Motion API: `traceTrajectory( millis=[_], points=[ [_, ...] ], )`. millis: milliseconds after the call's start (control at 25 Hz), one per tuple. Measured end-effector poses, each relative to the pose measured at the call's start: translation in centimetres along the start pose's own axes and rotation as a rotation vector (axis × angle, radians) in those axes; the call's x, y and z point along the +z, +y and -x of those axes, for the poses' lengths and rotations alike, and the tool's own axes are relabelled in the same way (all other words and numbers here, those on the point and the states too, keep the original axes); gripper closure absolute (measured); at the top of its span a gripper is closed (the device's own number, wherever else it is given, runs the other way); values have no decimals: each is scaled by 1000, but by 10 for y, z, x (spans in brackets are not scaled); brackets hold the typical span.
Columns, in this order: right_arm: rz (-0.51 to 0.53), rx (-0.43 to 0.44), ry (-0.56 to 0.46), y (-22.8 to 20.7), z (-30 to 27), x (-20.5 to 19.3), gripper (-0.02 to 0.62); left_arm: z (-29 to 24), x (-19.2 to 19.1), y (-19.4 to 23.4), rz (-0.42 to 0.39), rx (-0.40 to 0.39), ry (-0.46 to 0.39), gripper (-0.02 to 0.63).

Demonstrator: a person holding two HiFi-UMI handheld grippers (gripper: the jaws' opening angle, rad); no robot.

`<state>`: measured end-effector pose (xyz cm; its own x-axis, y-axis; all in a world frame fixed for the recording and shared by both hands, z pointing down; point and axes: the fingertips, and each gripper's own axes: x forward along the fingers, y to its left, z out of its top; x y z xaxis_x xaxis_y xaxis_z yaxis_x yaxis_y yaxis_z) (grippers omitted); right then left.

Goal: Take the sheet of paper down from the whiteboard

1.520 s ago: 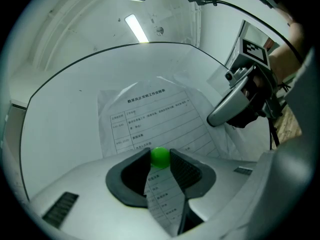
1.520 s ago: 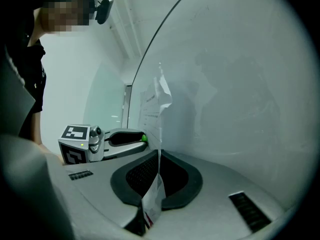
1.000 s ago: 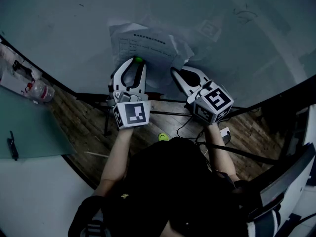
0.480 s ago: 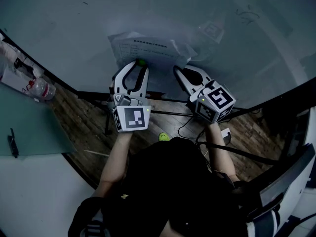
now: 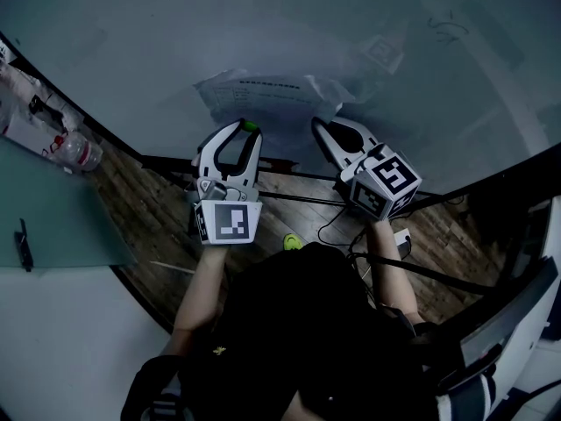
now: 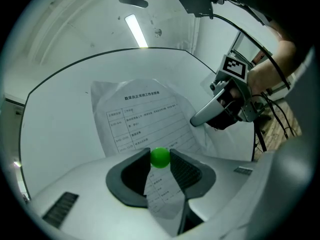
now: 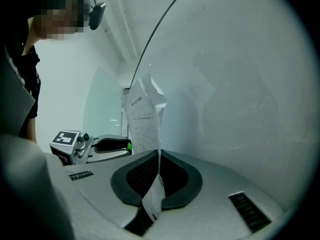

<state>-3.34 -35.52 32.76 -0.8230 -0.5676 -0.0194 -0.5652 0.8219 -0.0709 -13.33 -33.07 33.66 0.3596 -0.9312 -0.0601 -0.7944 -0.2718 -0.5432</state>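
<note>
The printed sheet of paper [image 5: 267, 95] lies crumpled against the whiteboard [image 5: 131, 51]. My left gripper [image 5: 248, 128] is shut on a small green round magnet [image 6: 160, 157] at its fingertips, just off the sheet's lower edge. In the left gripper view the paper [image 6: 142, 116] fills the middle, and a strip of it shows through the gap under the magnet. My right gripper [image 5: 318, 127] is shut on the sheet's lower right edge. The right gripper view shows the paper [image 7: 142, 116] edge-on, running down between the pads of the right gripper [image 7: 159, 176].
A plastic bottle [image 5: 81, 153] lies at the left by the board's foot. A grey-green table [image 5: 53, 226] with a dark clip [image 5: 21, 242] is at the left. Cables [image 5: 337, 222] cross the wooden floor. A chair [image 5: 504, 323] stands at the right.
My left gripper has drawn back from the board toward the person, carrying the green magnet off the sheet. The right gripper has kept its hold on the paper's edge.
</note>
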Motion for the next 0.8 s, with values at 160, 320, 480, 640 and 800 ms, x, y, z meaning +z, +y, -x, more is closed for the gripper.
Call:
traceTrajectory(
  millis=[160,320,480,640,800],
  points=[
    [1,2,1,4,2,0,571,3,0,2,-11,-9,-2,462],
    [16,-1,-1,23,12,-2,571,23,2,0,-12,-15,-16,462],
    [27,-1,4,36,17,-3,571,35,1,-3,-16,-28,-20,462],
    [19,-5,23,32,17,-2,571,27,1,-5,-9,-51,-11,462],
    [17,-15,38,39,21,-4,571,31,2,-8,-8,-73,-14,462]
  ],
)
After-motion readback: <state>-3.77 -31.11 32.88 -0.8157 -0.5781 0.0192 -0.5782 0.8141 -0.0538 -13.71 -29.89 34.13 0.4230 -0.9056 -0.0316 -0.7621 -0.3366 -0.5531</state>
